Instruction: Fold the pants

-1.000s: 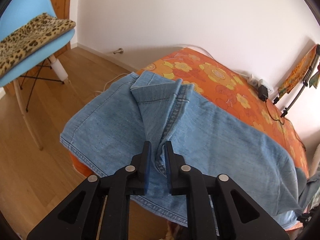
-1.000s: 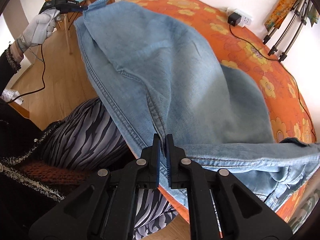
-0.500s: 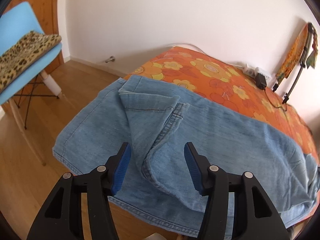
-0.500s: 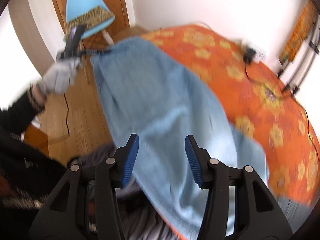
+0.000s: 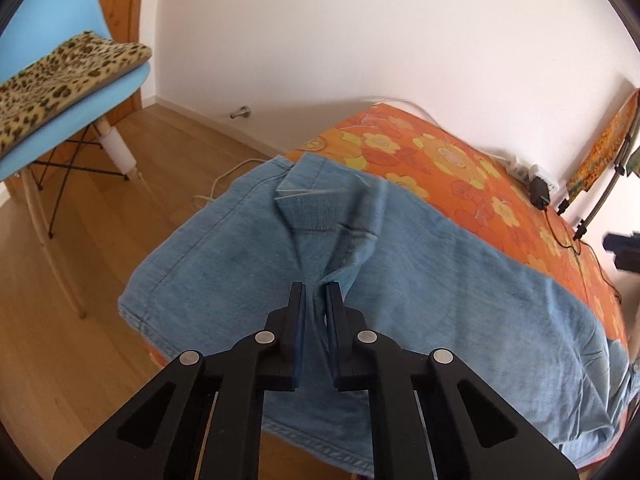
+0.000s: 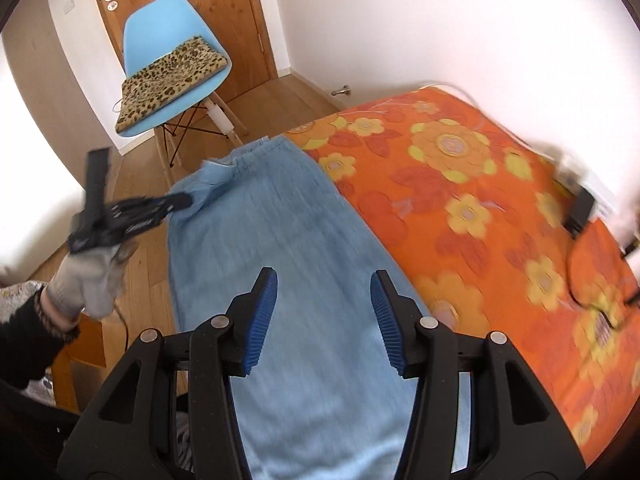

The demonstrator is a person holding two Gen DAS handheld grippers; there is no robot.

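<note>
Now, chair: a blue chair (image 6: pixel 168 44) stands in the upper left of the right wrist view, in front of a wooden door (image 6: pixel 224 12), with a leopard-print cushion (image 6: pixel 170 80) lying on its seat.
Gloved hand: at the left edge of the right wrist view a hand (image 6: pixel 90 280) in a pale glove, with a dark sleeve behind it, grips the handle of the left tongs (image 6: pixel 182 202).
Left tongs: they have just been closing and are clamped on a raised fold of denim near the hem end; in the left wrist view the fold runs up between the two black fingers (image 5: pixel 294 320) at lower centre.
Pants: the blue denim pants (image 5: pixel 440 280) lie stretched along the near edge of the bed; in the left wrist view they run from centre left to the lower right, one hem corner hanging over the bed edge above the wooden floor (image 5: pixel 80 300).
Right tongs: the right tongs (image 6: pixel 324 284) stand apart with nothing between the blue pads (image 6: pixel 262 316), hovering over the pants at lower centre of the blurred right wrist view.
Bed: the orange flowered bedcover (image 6: pixel 480 184) fills the right half of that view.
Cable: a dark plug and cable (image 5: pixel 540 196) lie on the bedcover at the right, by the white wall.
</note>
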